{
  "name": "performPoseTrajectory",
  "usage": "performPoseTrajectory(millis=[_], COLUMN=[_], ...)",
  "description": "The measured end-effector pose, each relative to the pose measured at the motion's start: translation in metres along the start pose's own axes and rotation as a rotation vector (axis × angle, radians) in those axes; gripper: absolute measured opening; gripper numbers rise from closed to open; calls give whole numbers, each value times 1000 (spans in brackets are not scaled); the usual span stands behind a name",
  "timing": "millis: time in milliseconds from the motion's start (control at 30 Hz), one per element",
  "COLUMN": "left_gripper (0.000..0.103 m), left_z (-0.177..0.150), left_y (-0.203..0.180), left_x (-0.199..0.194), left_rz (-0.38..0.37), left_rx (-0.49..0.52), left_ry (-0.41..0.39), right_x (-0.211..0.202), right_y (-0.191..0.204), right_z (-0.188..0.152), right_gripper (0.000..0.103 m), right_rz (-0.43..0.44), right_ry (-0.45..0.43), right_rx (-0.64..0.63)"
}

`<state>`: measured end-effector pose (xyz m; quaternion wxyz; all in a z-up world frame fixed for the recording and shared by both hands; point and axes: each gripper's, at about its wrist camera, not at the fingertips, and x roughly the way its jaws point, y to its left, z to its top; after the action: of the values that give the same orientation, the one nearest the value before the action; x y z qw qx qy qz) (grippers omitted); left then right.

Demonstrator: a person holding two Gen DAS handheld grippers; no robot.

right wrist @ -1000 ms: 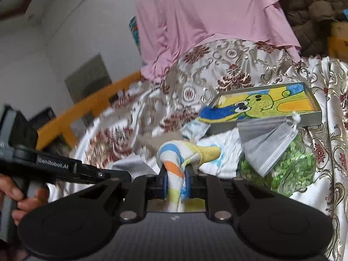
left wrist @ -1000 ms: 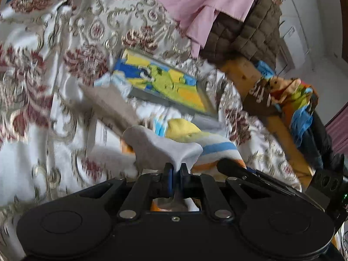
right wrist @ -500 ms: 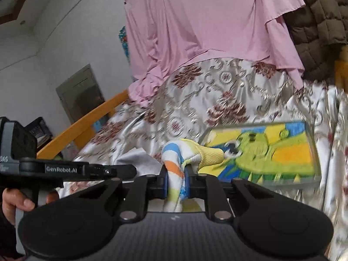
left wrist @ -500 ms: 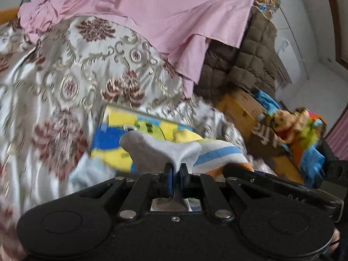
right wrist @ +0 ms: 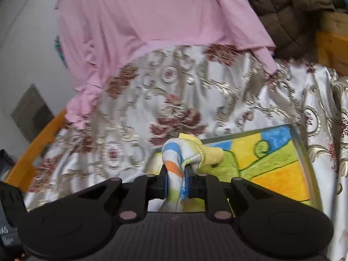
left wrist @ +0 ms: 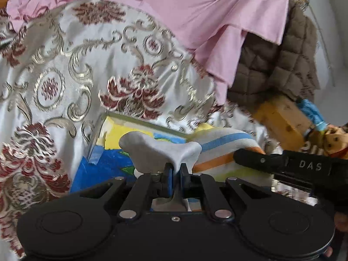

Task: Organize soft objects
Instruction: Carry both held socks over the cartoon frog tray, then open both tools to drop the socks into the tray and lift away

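The grey sock (left wrist: 159, 152) runs down between the closed fingers of the left gripper (left wrist: 174, 175), and its lower end is hidden behind the black body. The striped sock (right wrist: 181, 161) likewise disappears into the right gripper (right wrist: 175, 182). The tray (right wrist: 304, 163) with the painted picture is partly covered in both views (its near edge cannot be seen). The patterned bedcover (right wrist: 174, 100) is smeared with blur, and the pink cloth (left wrist: 195, 10) is cut off at the top.

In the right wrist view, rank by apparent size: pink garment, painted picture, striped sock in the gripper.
1. pink garment
2. painted picture
3. striped sock, smallest though nearest the camera, pinched in the right gripper.
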<state>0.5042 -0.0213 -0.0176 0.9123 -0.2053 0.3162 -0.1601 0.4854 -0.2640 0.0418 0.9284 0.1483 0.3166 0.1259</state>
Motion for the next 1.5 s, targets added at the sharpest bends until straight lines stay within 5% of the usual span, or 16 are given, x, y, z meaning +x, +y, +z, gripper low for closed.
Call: performPoseTrajectory(millis=[267,433,567,767,1167,1500], left_gripper=[6,13,18,34,76,96], left_z=[-17,-26,-30,-27,-12,-36], left_y=[12,6,-1,-12,-48,-87], left_x=[38,45,43,26,-85,-203], left_rz=[57,85,105,113,105,71], left_rx=[-34,2,27,37,87,148], left_ry=[87,136,141,125,-65,-246], right_x=[22,26,23,3,-102,-207], right_y=[-40,-53,-48,-39,-1,50], right_z=[-9,-20,-25,-21,-14,-49], right_gripper=[17,26,37,69,103,103], right_rz=[-119,-153,-163,-169,-120,-122], right_ry=[90,128,144,131,-89,-306], right_rx=[69,79,49,28,-58,-166])
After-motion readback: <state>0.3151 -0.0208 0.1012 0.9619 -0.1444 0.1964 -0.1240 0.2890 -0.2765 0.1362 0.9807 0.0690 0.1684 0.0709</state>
